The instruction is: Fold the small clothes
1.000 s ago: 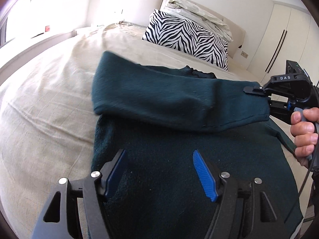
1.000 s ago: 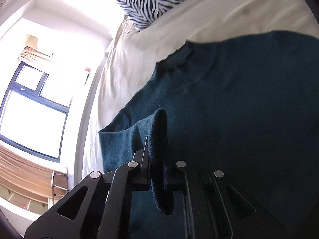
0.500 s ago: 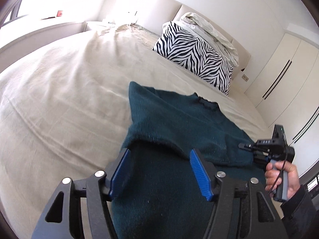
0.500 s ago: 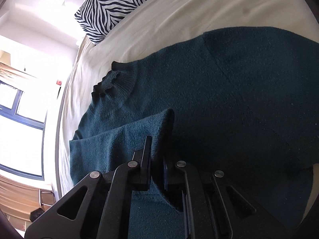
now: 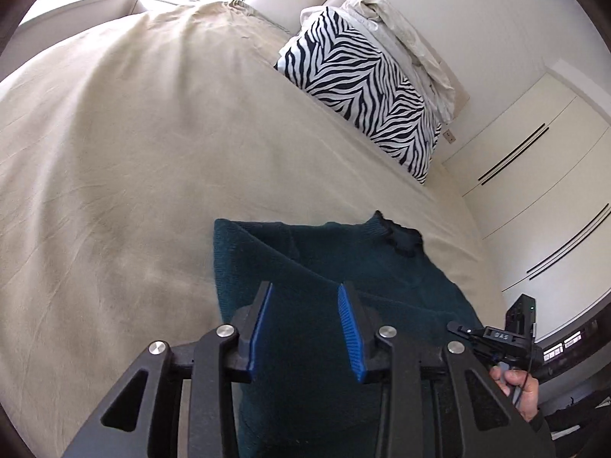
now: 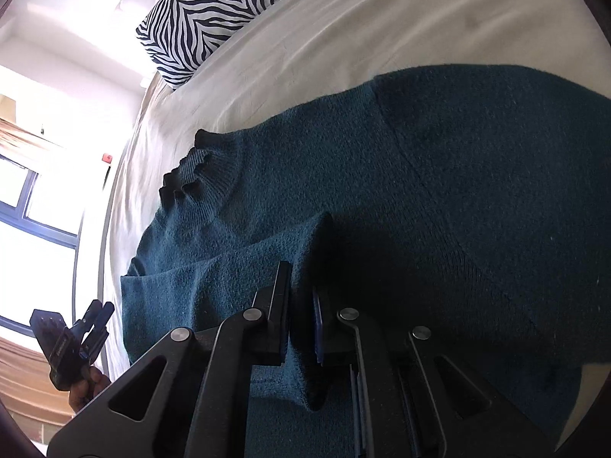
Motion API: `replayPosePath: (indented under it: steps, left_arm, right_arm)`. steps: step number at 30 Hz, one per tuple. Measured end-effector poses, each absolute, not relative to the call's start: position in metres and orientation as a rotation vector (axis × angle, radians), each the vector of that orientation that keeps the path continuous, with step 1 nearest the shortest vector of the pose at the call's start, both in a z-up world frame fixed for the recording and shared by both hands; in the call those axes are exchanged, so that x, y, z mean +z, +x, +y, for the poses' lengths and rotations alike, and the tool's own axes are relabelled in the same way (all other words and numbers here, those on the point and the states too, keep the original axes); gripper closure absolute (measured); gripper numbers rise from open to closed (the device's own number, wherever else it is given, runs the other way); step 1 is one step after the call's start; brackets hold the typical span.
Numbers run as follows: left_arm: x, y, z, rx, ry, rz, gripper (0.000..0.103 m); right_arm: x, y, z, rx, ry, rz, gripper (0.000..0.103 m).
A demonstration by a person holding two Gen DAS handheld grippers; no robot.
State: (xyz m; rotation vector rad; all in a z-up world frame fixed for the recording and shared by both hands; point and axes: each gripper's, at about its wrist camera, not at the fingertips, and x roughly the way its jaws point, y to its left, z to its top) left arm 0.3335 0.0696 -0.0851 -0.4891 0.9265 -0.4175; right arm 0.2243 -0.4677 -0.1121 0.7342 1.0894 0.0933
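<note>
A dark teal knit sweater (image 5: pixel 343 267) lies flat on the beige bed (image 5: pixel 133 152), collar (image 5: pixel 401 236) toward the pillows. Its left sleeve (image 6: pixel 229 274) is folded across the body. My left gripper (image 5: pixel 305 297) is open and empty, held above the sweater's left side. My right gripper (image 6: pixel 299 286) is shut on the sleeve's cuff (image 6: pixel 309 244), low over the sweater's body (image 6: pixel 458 191). The right gripper also shows in the left wrist view (image 5: pixel 458 330), and the left gripper at the left edge of the right wrist view (image 6: pixel 97 315).
A zebra-print pillow (image 5: pixel 362 87) and a crumpled pale cover (image 5: pixel 401 26) lie at the head of the bed. White wardrobe doors (image 5: pixel 534 191) stand to the right. A window (image 6: pixel 23 229) is beyond the bed's far side.
My left gripper has pulled back and up from the sweater, staying open. My right gripper has carried the sleeve cuff lower across the sweater's body.
</note>
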Motion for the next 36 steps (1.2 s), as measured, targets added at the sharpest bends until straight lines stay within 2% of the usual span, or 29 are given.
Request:
replayPosePath:
  steps: [8, 15, 21, 24, 25, 26, 27, 29, 30, 32, 36]
  left_arm:
    - [-0.114, 0.330, 0.071, -0.366, -0.428, 0.927, 0.076]
    - [-0.112, 0.331, 0.063, -0.338, -0.362, 0.918, 0.076]
    - [-0.103, 0.327, 0.066, -0.333, -0.382, 0.904, 0.075]
    - [-0.088, 0.328, 0.065, -0.378, -0.390, 0.869, 0.074]
    - [-0.086, 0.331, 0.063, -0.389, -0.389, 0.871, 0.071]
    - [-0.087, 0.336, 0.061, -0.398, -0.391, 0.883, 0.069]
    - [-0.091, 0.342, 0.059, -0.411, -0.397, 0.908, 0.068]
    - [-0.110, 0.357, 0.054, -0.430, -0.413, 0.997, 0.069]
    - [-0.121, 0.362, 0.056, -0.430, -0.433, 1.015, 0.072]
    - [-0.131, 0.364, 0.068, -0.442, -0.506, 1.001, 0.087]
    - [-0.130, 0.352, 0.077, -0.467, -0.543, 1.000, 0.088]
  right_arm:
    - [-0.096, 0.229, -0.472, 0.103, 0.662, 1.029, 0.095]
    - [-0.061, 0.219, -0.476, 0.101, 0.586, 0.885, 0.095]
    - [-0.101, 0.217, -0.491, 0.029, 0.605, 1.032, 0.095]
    - [-0.101, 0.202, -0.498, 0.046, 0.702, 0.975, 0.094]
    - [-0.097, 0.198, -0.498, 0.082, 0.732, 0.940, 0.092]
    - [-0.092, 0.195, -0.496, 0.118, 0.755, 0.908, 0.090]
    - [-0.088, 0.193, -0.493, 0.152, 0.771, 0.884, 0.080]
    - [-0.082, 0.194, -0.479, 0.240, 0.806, 0.856, 0.052]
    - [-0.081, 0.195, -0.471, 0.283, 0.827, 0.845, 0.032]
    - [-0.084, 0.199, -0.454, 0.344, 0.851, 0.848, 0.029]
    - [-0.120, 0.210, -0.433, 0.339, 0.890, 0.961, 0.031]
